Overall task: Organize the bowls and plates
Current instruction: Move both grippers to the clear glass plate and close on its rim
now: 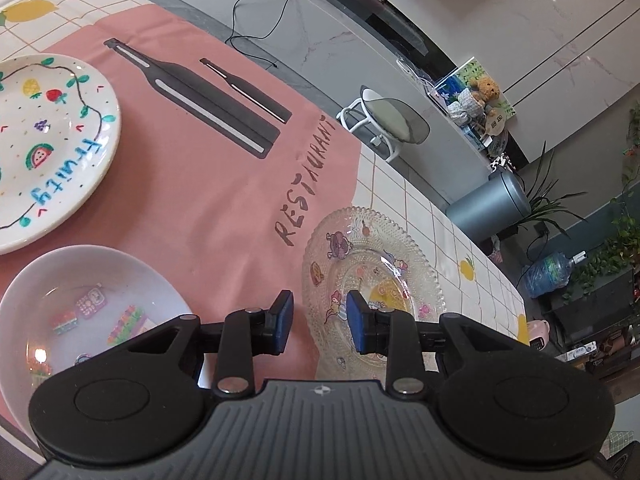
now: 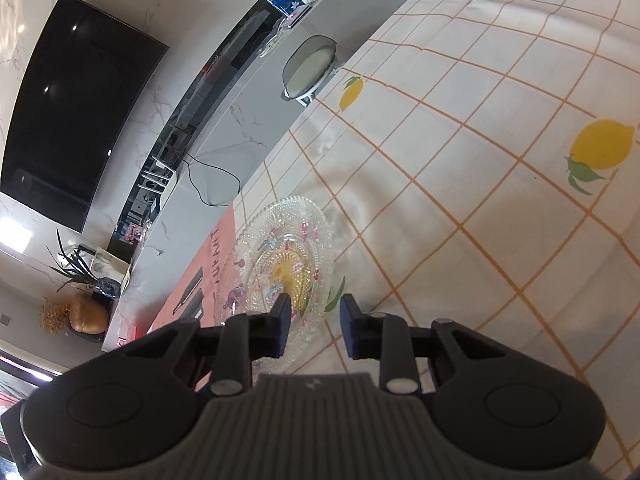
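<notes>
Two tools are converging on the glass plate (image 1: 372,280) lying at lower centre on the surface (image 2: 480,160), left tool (image 1: 320,322) and right tool (image 2: 314,326) both apart and empty, needing next to straddle its rim.

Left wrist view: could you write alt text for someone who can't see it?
The left gripper, fingers apart and holding nothing, hovers at the near edge of a clear glass plate. To its left on a pink placemat sit a white bowl and a white plate painted with fruit.
</notes>
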Demonstrator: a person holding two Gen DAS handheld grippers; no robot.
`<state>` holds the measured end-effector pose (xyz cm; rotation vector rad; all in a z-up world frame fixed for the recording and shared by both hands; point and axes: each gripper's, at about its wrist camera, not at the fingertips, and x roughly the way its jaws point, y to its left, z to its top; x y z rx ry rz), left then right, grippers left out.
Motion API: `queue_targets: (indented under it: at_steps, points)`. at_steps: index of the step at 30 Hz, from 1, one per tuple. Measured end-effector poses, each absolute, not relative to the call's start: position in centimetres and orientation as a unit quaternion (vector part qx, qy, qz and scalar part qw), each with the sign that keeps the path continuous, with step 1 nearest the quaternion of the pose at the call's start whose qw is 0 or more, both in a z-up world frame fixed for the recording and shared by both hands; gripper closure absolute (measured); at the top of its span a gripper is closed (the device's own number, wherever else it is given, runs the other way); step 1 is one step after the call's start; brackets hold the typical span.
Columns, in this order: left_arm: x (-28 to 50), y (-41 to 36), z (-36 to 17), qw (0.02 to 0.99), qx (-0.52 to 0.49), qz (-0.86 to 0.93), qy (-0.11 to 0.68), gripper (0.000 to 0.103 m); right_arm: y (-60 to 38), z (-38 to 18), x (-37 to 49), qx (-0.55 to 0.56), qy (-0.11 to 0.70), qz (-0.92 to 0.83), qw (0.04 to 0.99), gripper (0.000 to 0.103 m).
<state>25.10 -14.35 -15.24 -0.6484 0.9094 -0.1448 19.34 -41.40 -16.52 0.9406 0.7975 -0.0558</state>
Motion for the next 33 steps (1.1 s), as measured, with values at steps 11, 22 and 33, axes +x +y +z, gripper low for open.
queue_targets:
  at_steps: [11, 22, 33]
  points:
    - [25.5, -15.2, -15.1, 0.858, -0.276, -0.054, 0.43, 0.093, -41.6, -17.4, 20.0, 0.459, 0.371, -0.03, 0.807, 0.098]
    - [24.4, -15.1, -14.6, 0.861, -0.27, -0.057, 0.427, 0.094, -41.3, -16.9, 19.4, 0.448, 0.373, -0.026, 0.812, 0.098]
    - [21.1, -14.2, -13.6, 0.862, -0.275, -0.06, 0.422, 0.094, -40.6, -15.1, 16.8, 0.428, 0.374, -0.021, 0.822, 0.096]
